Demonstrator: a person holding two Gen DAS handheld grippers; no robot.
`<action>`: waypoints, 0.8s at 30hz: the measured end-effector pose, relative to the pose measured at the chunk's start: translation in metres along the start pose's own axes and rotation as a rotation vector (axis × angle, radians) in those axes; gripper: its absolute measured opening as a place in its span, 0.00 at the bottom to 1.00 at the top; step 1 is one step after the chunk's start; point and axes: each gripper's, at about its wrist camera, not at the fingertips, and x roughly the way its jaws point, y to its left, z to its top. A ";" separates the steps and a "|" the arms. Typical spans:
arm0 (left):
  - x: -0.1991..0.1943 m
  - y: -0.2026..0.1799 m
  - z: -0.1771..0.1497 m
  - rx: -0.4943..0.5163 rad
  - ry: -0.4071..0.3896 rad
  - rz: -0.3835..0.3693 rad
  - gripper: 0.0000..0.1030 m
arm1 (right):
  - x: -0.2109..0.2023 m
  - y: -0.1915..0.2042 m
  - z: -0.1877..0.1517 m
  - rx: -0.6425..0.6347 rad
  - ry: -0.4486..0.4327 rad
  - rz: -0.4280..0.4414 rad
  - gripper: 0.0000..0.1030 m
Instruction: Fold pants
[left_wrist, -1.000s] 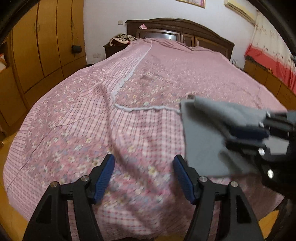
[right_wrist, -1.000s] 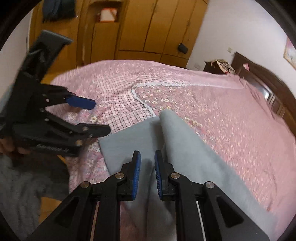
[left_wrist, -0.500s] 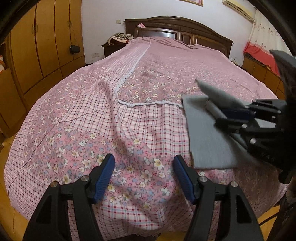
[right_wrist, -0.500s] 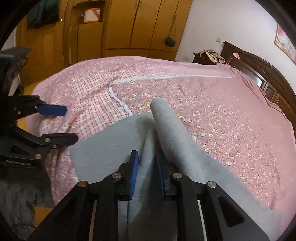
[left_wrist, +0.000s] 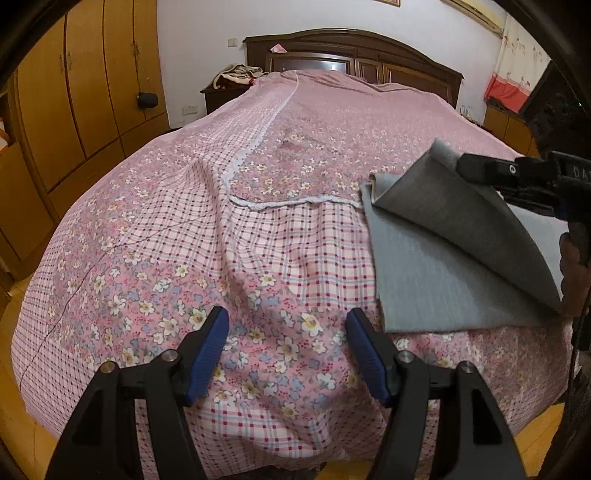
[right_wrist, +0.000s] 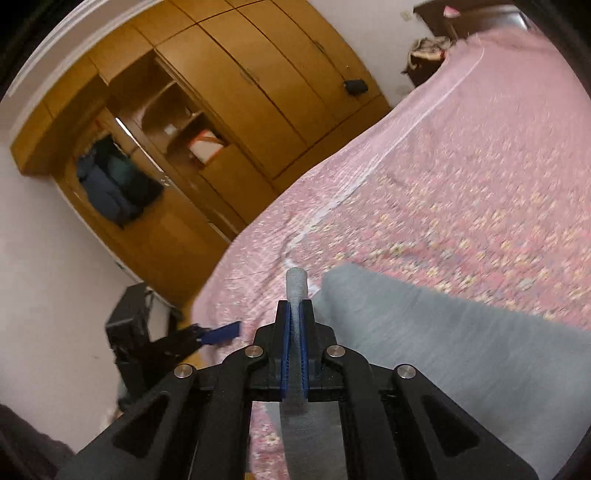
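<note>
Showing "DA" lettering, right hand-held gripper (right_wrist: 294, 345) pinches grey pants (right_wrist: 443, 343).

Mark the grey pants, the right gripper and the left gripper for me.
grey pants (left_wrist: 424, 280), left wrist view, flat lower layer on the bed.
right gripper (right_wrist: 294, 317), right wrist view, between the fingertips clamping the fabric.
left gripper (left_wrist: 286, 332), left wrist view, open gap between the blue fingertips.

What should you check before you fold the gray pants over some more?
1. Right tongs pinch the gray pants: ok.
2. Left tongs open and holding nothing: ok.
3. Lower layer lies flat on the bedspread: ok.
4. Lifted flap free of the left tongs: ok.
5. Edges will line up: cannot tell, the far side is hidden.
</note>
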 end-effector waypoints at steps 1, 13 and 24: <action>0.000 0.000 0.000 0.003 -0.001 0.002 0.68 | 0.002 0.002 -0.002 -0.003 0.004 0.020 0.06; -0.001 0.005 -0.002 -0.031 0.002 -0.022 0.68 | 0.062 0.078 -0.049 -0.457 0.265 -0.099 0.27; -0.012 0.017 -0.009 -0.092 0.004 -0.085 0.68 | 0.034 0.091 -0.032 -0.631 0.202 -0.221 0.50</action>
